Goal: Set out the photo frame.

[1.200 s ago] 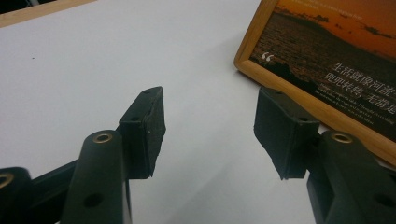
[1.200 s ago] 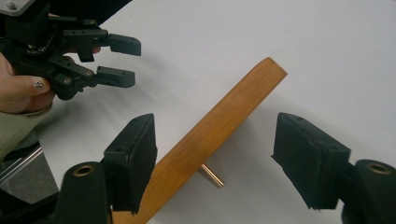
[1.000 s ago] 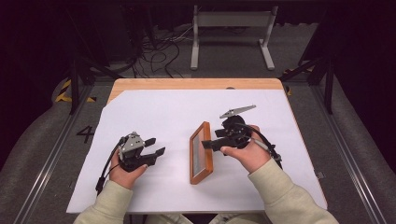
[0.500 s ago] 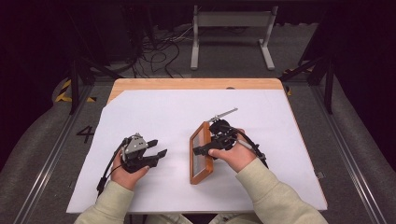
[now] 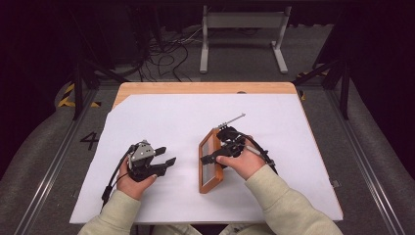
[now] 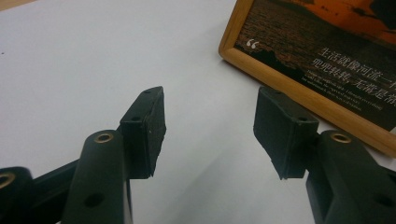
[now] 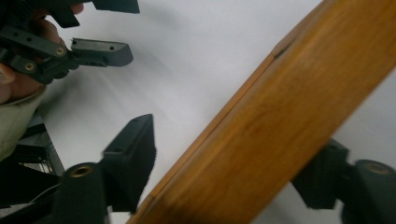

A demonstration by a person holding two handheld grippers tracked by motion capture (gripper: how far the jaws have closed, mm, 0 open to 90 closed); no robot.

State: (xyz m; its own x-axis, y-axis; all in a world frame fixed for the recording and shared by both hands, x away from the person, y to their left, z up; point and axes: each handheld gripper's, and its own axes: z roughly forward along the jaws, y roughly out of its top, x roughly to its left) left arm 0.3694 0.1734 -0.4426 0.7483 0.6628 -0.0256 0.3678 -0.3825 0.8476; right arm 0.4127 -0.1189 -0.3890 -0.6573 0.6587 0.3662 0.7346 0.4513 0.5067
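Right gripper: jaws apart, straddling frame rail, not clamped.
Left gripper: spread wide, holding nothing, near frame.
Picture frame: tilted on white sheet, mid-table.
Risk: likely slip or topple if closed off-centre.

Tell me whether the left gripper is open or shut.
Open. In the left gripper view, the left gripper has its jaws spread with bare white sheet between them, holding nothing; the picture frame lies just beyond.
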